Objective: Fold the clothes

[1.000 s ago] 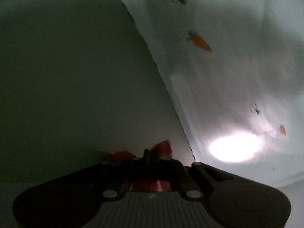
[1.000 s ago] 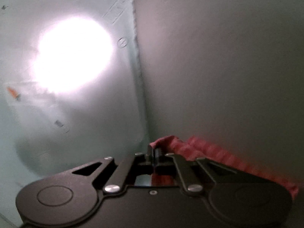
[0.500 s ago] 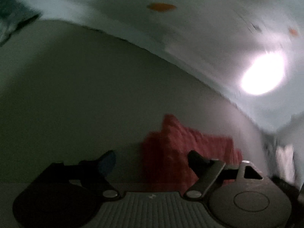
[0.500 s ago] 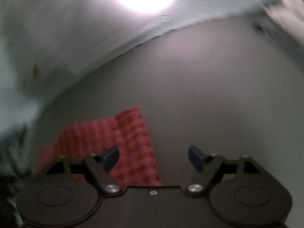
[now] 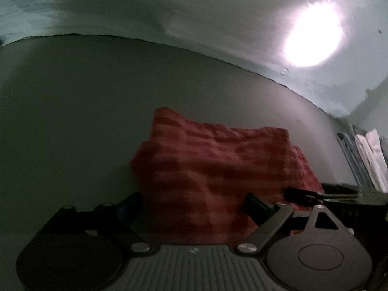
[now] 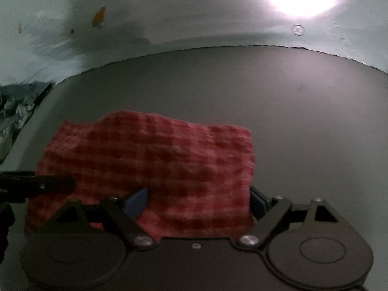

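Red checked cloth, unlabelled, between both grippers' wide-open, empty fingers.

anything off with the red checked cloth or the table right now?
Nothing damaged or spilled. The red checked cloth lies folded on the grey table, its top edge a bit uneven and lumpy. Left gripper and right gripper are both open, astride it.
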Motion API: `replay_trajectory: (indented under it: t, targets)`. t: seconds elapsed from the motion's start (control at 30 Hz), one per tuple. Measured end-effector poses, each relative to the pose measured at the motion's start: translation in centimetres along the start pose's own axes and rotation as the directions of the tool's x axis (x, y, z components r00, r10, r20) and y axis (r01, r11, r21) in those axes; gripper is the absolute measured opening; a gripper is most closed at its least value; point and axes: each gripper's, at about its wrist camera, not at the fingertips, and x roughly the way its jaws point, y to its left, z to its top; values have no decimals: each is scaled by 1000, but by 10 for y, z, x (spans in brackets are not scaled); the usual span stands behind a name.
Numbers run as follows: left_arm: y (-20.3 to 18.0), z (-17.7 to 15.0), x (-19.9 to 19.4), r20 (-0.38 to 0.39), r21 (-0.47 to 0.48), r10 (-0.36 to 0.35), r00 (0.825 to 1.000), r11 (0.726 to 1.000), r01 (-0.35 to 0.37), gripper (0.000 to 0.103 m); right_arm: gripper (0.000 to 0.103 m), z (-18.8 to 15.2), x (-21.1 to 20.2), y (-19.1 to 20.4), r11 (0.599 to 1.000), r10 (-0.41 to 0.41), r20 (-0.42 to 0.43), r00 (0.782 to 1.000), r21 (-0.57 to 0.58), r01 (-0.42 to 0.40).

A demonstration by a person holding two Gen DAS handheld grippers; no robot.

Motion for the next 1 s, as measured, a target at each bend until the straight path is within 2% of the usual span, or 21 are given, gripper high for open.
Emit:
replay_trajectory:
  t: [0.13,0.17,0.2,0.27,0.3,0.33,0.4,0.47,0.53,0.67,0.7,0.8,0.9,1.0]
  targets:
    - [-11,-2,6,20,65,7,1000,998,-9,74,85,2,2,13,995,91,-3,996,-37,-91]
    - [-14,-1,6,16,89,2,1000,996,-3,62,80,2,4,16,994,91,0,996,-53,-91]
    - [-15,-1,6,0,97,-21,1000,995,21,44,75,2,5,20,993,95,2,995,-70,-95]
    - [-15,-3,6,-27,90,-68,997,993,70,30,41,3,4,25,988,146,-4,989,-55,-146]
    - [-14,-5,4,-30,78,-86,996,993,88,23,33,3,4,25,983,184,-8,983,-20,-184]
    - [-13,-9,2,-33,66,-98,995,993,100,21,24,2,4,24,974,225,-11,974,42,-225]
    - [-12,-14,-3,-32,44,-114,993,992,115,14,18,-5,4,21,948,286,3,958,146,-283]
    - [-14,-21,-14,-24,34,-132,991,991,133,11,12,-15,-1,15,907,341,34,939,250,-339]
    - [-19,-26,-26,-7,41,-143,990,989,143,10,10,-25,-8,9,850,393,72,917,352,-392]
    - [-25,-43,-61,42,30,-164,986,986,163,9,10,-51,-32,-5,690,497,145,855,532,-491]
    - [-27,-47,-70,57,19,-171,984,985,170,9,10,-56,-41,-3,671,507,163,846,542,-507]
    - [-34,-57,-98,89,35,-172,981,985,170,9,10,-66,-69,7,655,514,203,834,535,-534]
    - [-37,-62,-122,107,53,-184,977,982,180,9,10,-74,-97,19,662,505,237,830,510,-548]
    - [-39,-69,-141,114,90,-203,973,977,193,9,10,-85,-118,33,653,487,279,828,514,-557]
